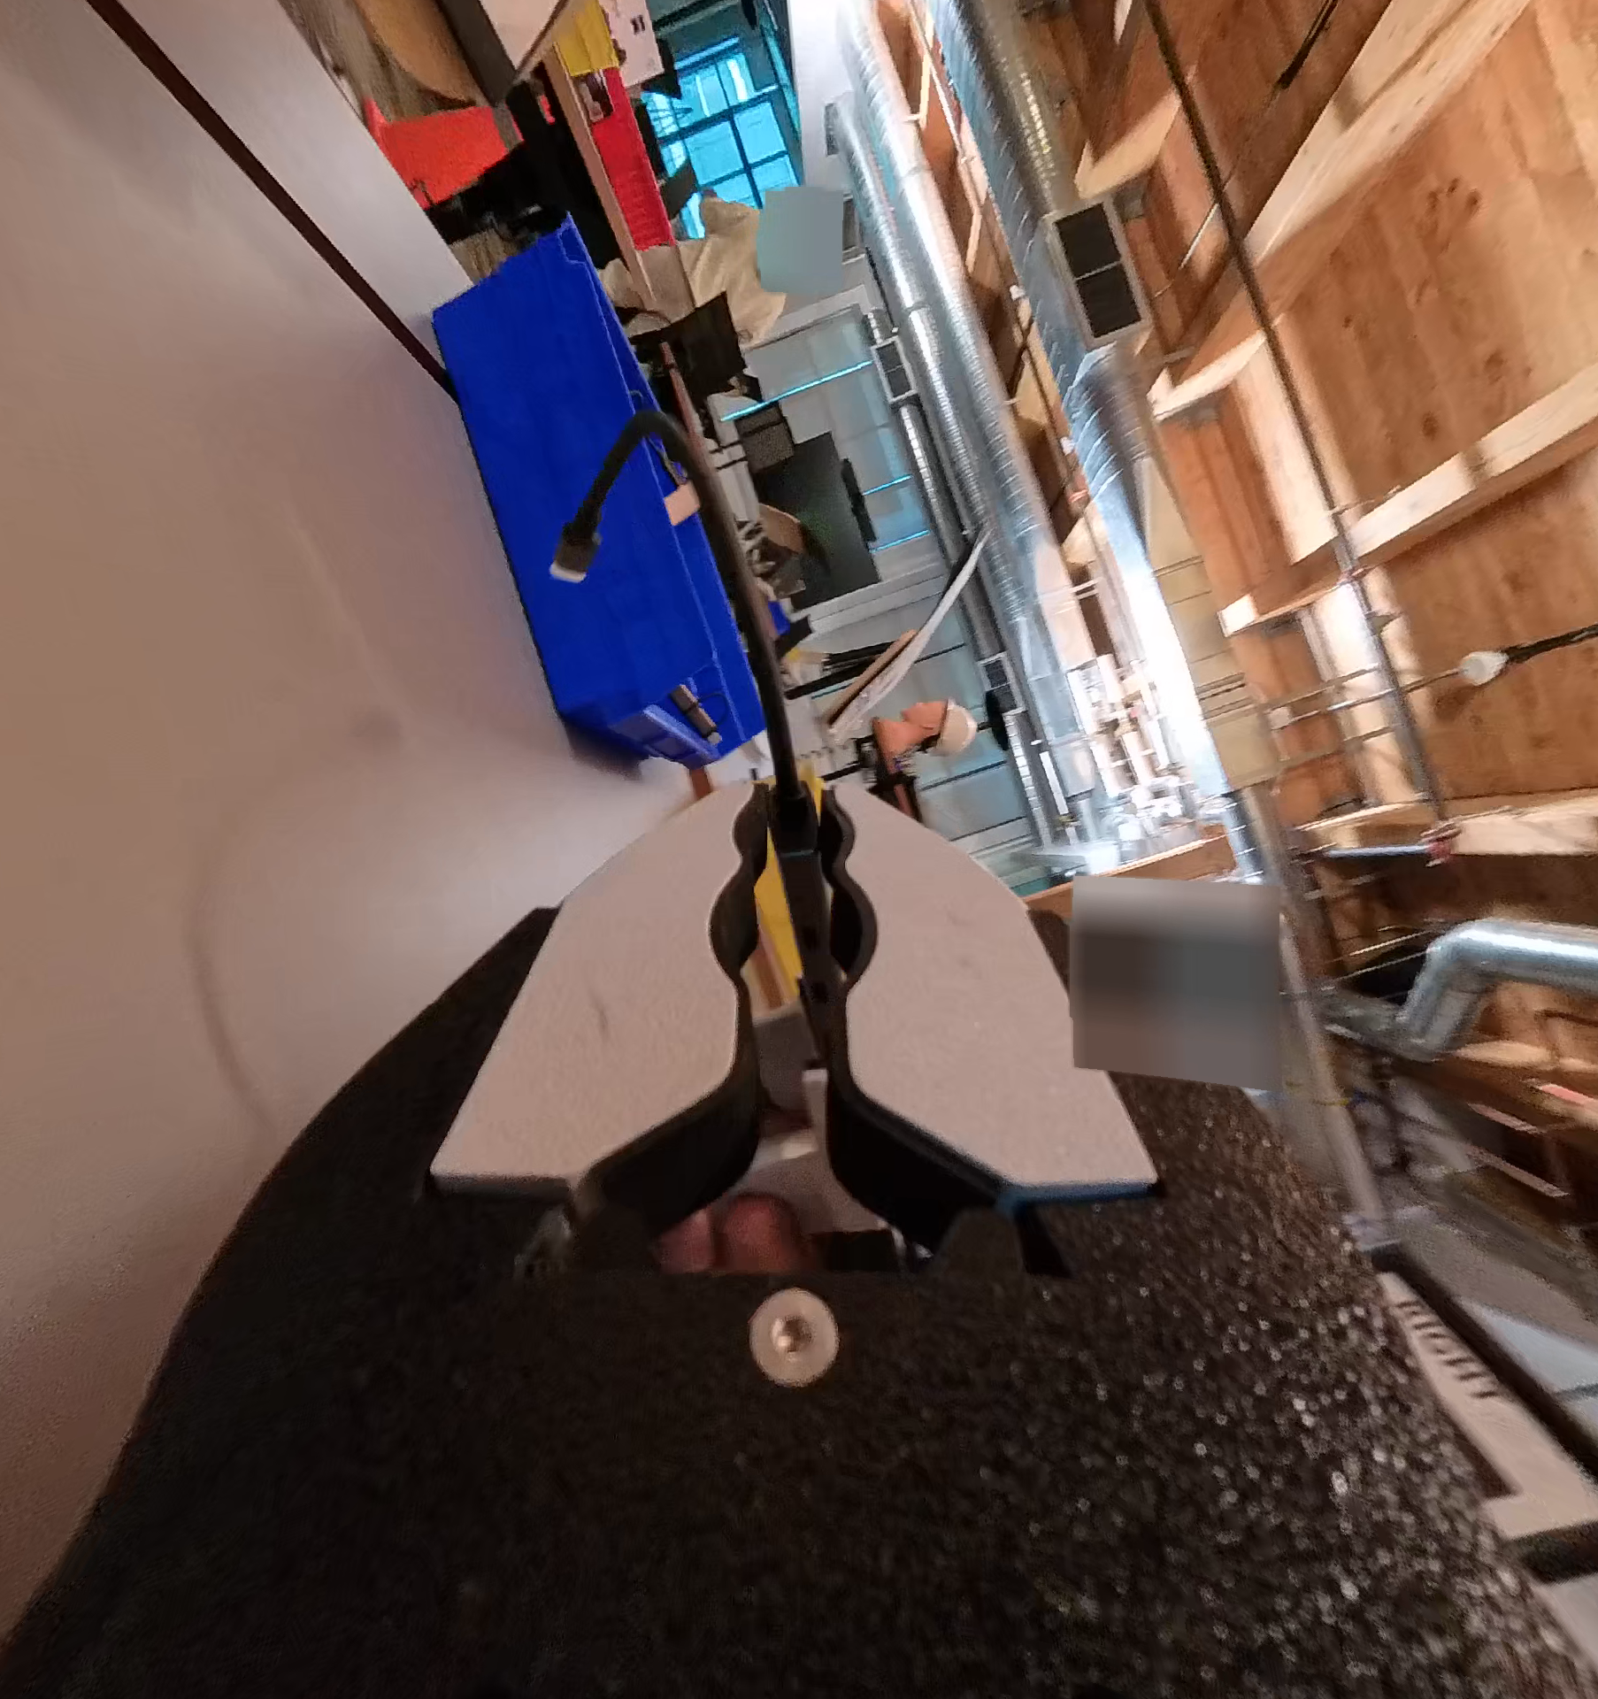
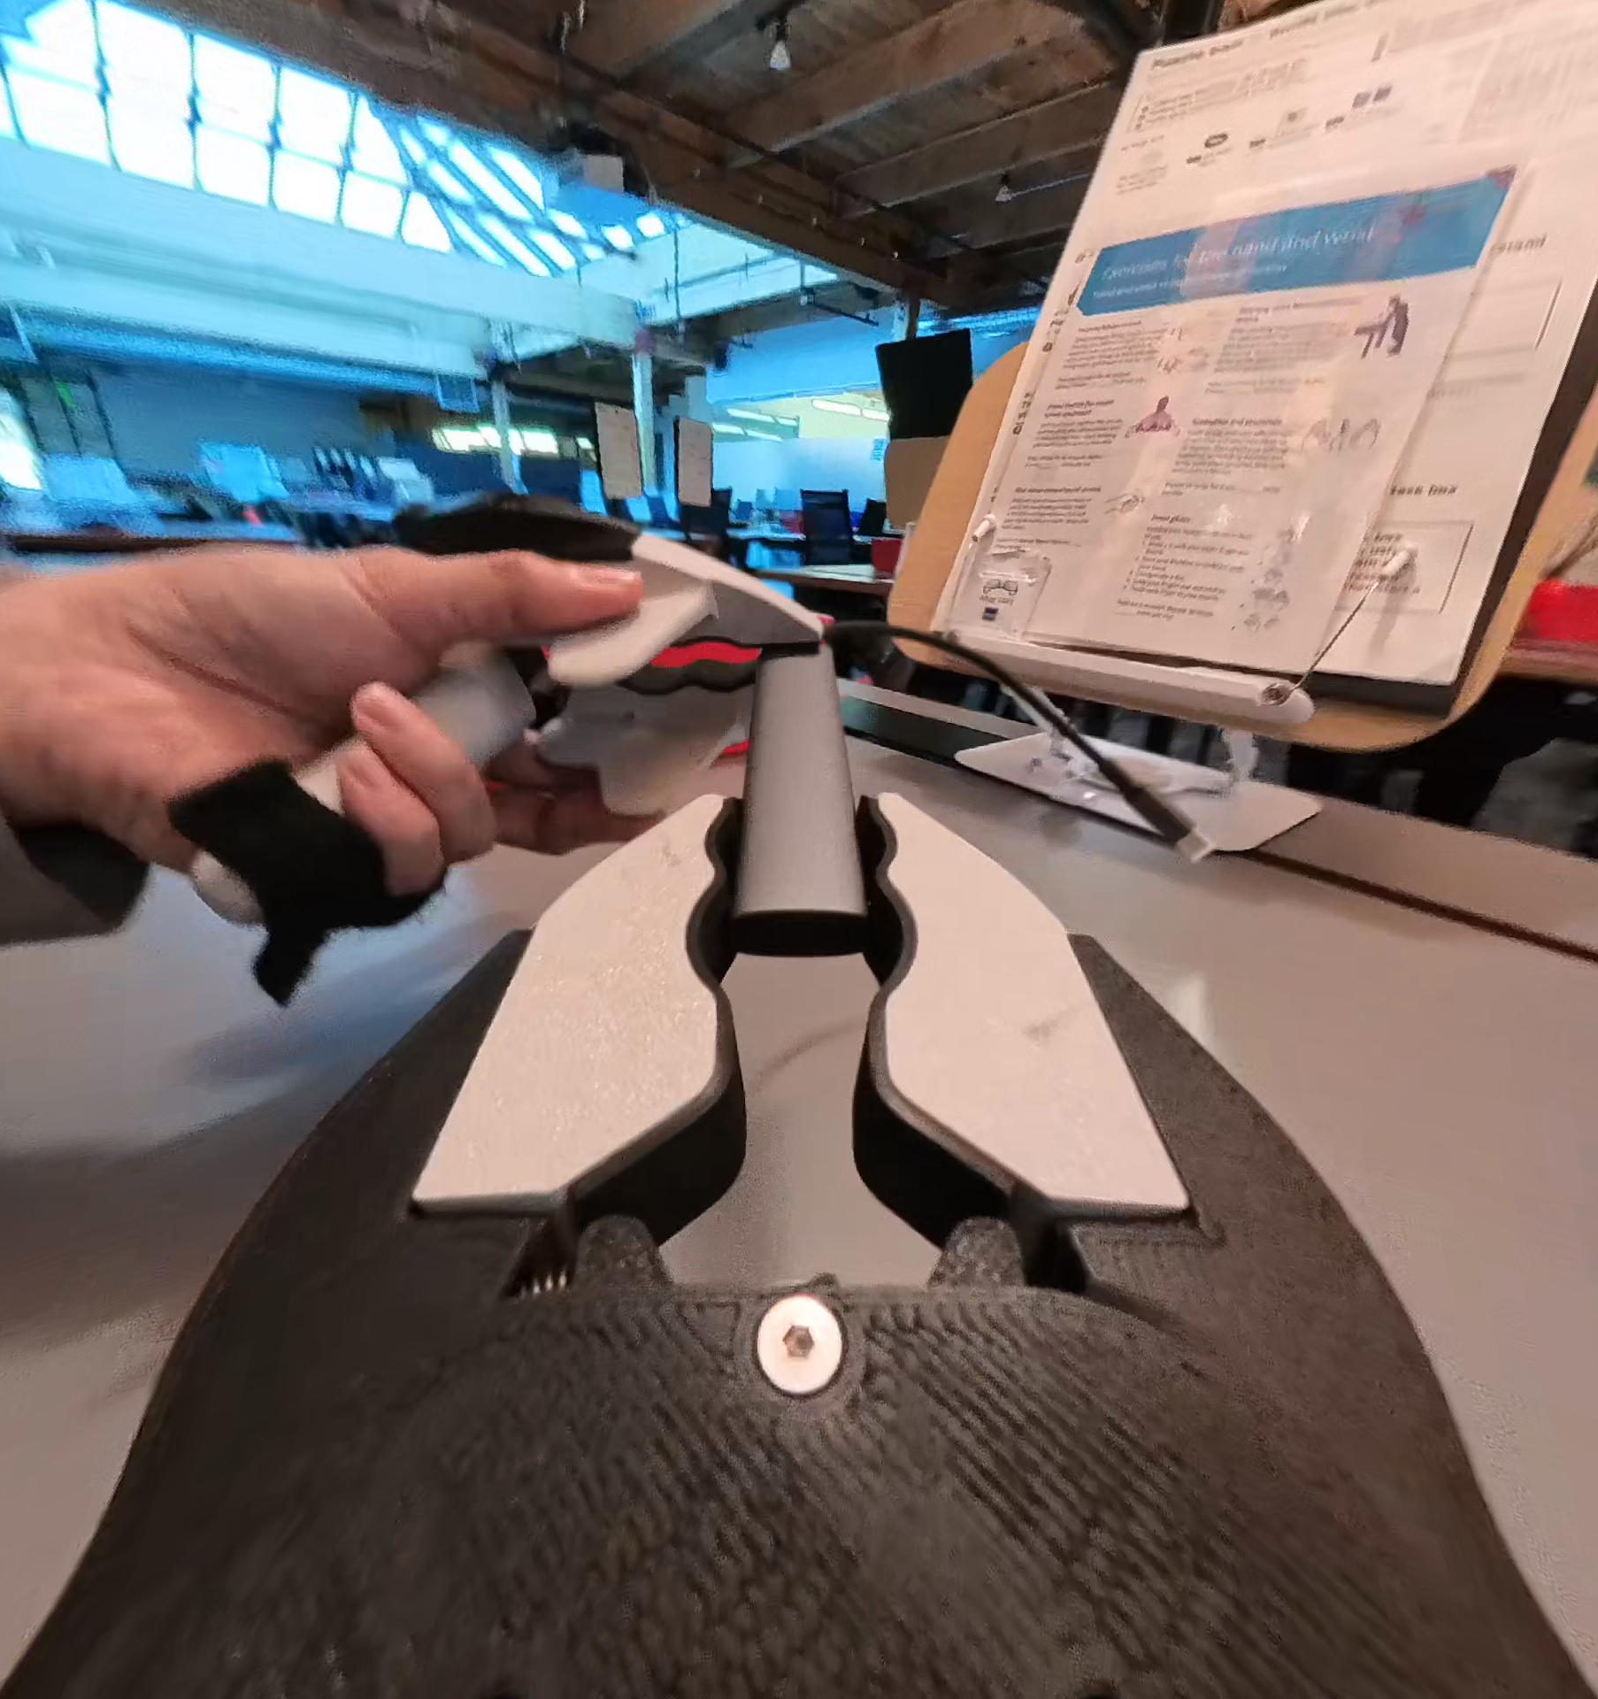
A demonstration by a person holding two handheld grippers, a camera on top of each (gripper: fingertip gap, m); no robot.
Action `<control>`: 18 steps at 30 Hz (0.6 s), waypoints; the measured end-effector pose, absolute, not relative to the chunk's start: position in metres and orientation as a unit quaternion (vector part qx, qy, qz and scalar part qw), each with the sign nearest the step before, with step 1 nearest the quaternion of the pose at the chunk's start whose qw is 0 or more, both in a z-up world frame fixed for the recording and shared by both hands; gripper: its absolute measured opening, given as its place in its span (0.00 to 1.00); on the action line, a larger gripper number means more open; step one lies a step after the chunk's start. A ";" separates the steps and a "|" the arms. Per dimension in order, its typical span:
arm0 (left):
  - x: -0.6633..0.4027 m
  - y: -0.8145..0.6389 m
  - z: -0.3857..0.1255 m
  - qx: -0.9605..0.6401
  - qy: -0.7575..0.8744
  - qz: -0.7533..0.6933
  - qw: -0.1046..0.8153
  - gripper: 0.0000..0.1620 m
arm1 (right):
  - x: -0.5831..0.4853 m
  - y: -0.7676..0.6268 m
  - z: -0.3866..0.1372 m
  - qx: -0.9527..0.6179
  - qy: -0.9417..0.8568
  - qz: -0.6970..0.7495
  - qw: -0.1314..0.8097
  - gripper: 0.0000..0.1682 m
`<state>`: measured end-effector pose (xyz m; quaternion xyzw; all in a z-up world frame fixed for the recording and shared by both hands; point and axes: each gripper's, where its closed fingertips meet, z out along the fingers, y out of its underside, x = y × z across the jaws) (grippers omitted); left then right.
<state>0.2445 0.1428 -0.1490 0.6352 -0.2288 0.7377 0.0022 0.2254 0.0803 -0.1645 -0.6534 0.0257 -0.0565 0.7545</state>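
My left gripper (image 1: 791, 809) is shut on a short black cable (image 1: 759, 634). The cable arcs out past the fingertips and ends in a small silver plug (image 1: 575, 556) that hangs free in front of a blue bin. My right gripper (image 2: 797, 827) is shut on a grey slab-shaped device (image 2: 795, 781) that stands up between its fingers. In the right wrist view a hand (image 2: 225, 680) holds the left gripper (image 2: 814, 634) at the top end of that device, and the cable (image 2: 1034, 708) trails right with its plug (image 2: 1195, 841) near the tabletop.
A blue plastic bin (image 1: 593, 515) stands on the pale table (image 1: 179, 644). A document stand with printed sheets (image 2: 1283, 368) stands at the right on the grey table (image 2: 1328, 1057), its metal foot (image 2: 1237, 800) under the cable. A dark seam (image 2: 1466, 910) runs across the table. Across from one pair of fingers to the other is roughly 7 centimetres.
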 end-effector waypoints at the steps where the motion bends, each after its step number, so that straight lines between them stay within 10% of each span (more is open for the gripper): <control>1: 0.245 0.143 -0.149 0.634 -0.243 0.734 -0.012 0.07 | 0.227 0.079 -0.163 -0.648 0.039 -0.031 0.760 0.15; 18: 0.208 0.142 -0.146 0.591 -0.389 0.691 -0.147 0.15 | 0.248 0.066 -0.158 -0.610 0.113 0.018 0.784 0.15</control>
